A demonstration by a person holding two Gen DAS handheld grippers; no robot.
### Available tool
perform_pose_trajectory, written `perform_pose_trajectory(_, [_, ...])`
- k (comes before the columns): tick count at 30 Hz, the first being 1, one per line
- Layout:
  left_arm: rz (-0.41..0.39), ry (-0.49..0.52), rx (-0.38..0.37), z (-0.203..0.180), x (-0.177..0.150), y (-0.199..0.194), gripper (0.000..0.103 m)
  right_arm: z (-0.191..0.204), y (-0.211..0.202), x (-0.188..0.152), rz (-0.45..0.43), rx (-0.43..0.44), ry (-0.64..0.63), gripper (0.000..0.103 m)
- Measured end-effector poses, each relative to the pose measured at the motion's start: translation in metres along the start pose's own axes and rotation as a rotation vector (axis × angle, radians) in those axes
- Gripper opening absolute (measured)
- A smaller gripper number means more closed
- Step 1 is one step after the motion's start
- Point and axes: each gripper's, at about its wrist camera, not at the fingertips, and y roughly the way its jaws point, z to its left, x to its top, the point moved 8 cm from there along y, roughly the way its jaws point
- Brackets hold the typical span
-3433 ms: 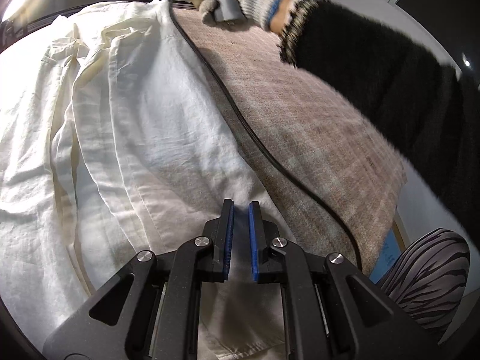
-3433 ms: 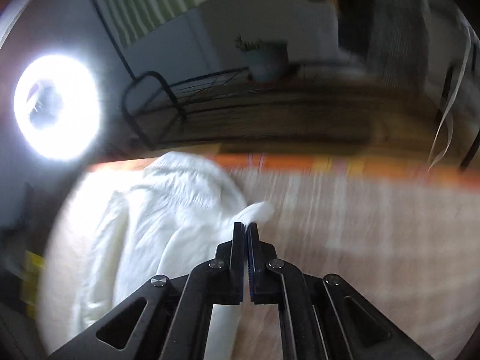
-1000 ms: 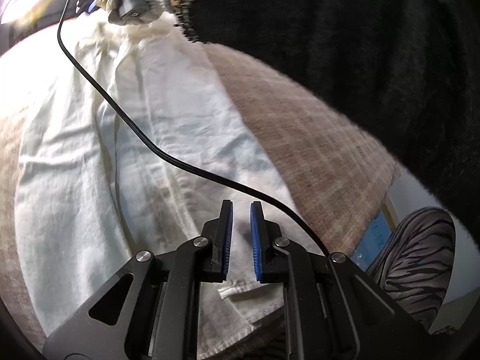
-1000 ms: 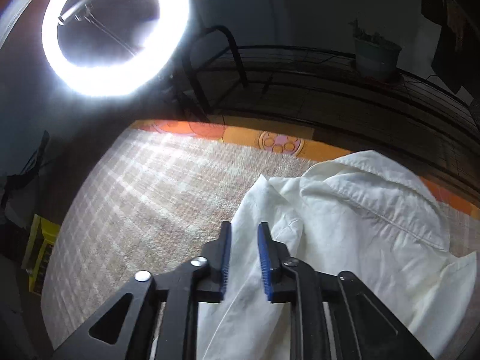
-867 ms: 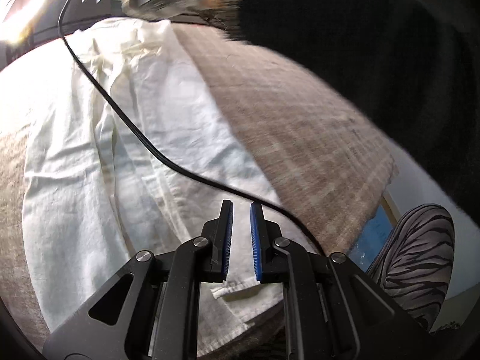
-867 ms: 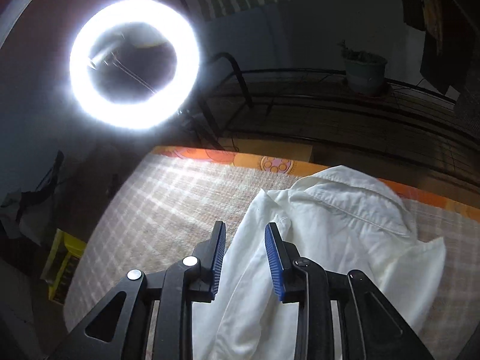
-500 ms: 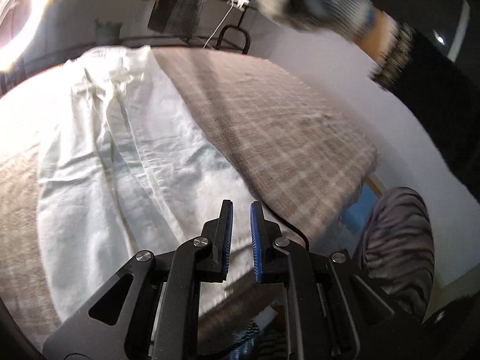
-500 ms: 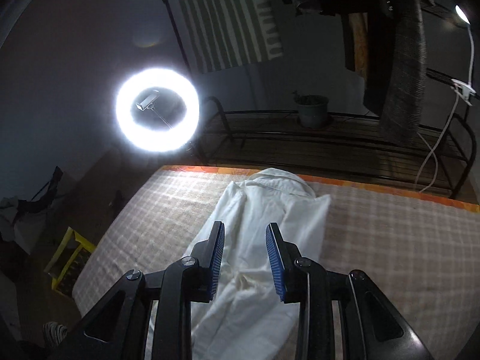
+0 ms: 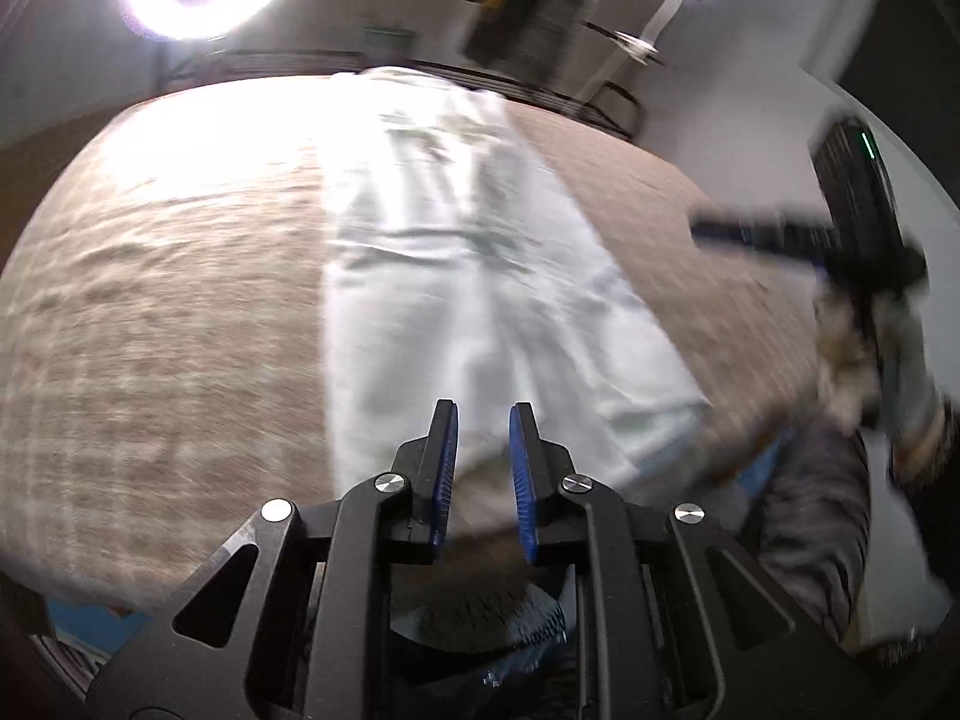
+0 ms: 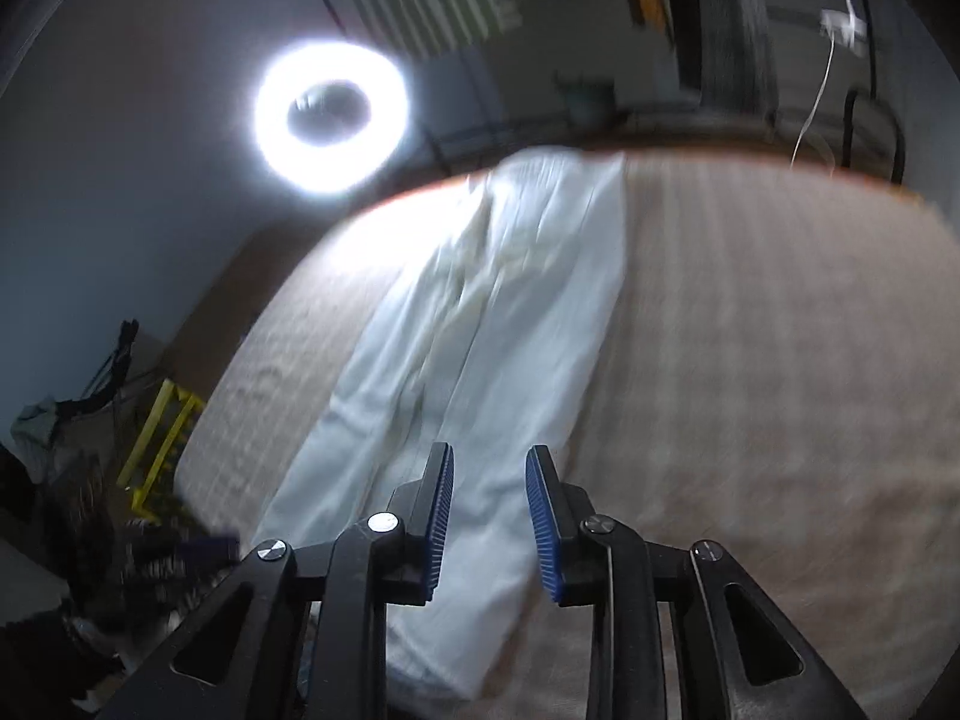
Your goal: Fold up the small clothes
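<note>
Left gripper (image 9: 483, 465): jaws parted, blue pads bare, nothing between them; it hangs above the near hem of the white garment (image 9: 474, 276). Right gripper (image 10: 487, 507): jaws parted wider, also empty, above the same near end of the garment (image 10: 480, 354).

Versus half a second ago: both grippers have pulled further back and up, so more of the surface shows; the left jaws have spread somewhat, and the right gripper with its gloved hand (image 9: 864, 348) now sits low at the right edge of the left view, blurred. Three seconds back, both were pinched on the cloth.

The garment lies as one long narrow strip, creased lengthwise, running from the near edge to the far edge of the tan plaid cover (image 9: 156, 312).

Room: ring light (image 10: 332, 123) lit at far left, black metal rack (image 10: 864, 102) behind the far edge, yellow crate (image 10: 159, 438) on the floor at left.
</note>
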Motion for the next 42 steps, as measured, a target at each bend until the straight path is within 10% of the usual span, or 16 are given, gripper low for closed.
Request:
perform_pose_trajectory(8, [-0.007,-0.04,0.052,0.028,0.027,0.037,0.016,-0.009,0.051,0.016,-0.025,-0.055,0.059,0.021])
perform_pose_trajectory(14, [0.057,-0.022,0.087,0.04,0.017,0.06,0.016,-0.032,0.083,-0.017,0.125,-0.109,0.127,0.02])
perform_pose_trajectory(22, [0.087,-0.036,0.12,0.055,-0.002,0.045,0.026,-0.029,0.036,-0.071,0.158,-0.106,0.147,0.026])
perform_pose_trajectory(24, [0.089,-0.08,0.108,0.06,-0.005,0.04,0.041,-0.032,0.023,-0.077,0.139,-0.076,0.177,0.037])
perform_pose_trajectory(35, [0.211,-0.336,-0.122,0.061,-0.029,0.041,0.041,-0.039,0.021,-0.114,0.216,0.256,0.413,0.044])
perform_pose_trajectory(40, [0.233,-0.396,-0.185,0.059,-0.037,0.036,0.041,-0.027,0.027,-0.123,0.236,0.338,0.446,0.034])
perform_pose_trajectory(42, [0.238,-0.412,-0.195,0.059,-0.037,0.035,0.026,-0.024,0.031,-0.125,0.231,0.357,0.472,0.021])
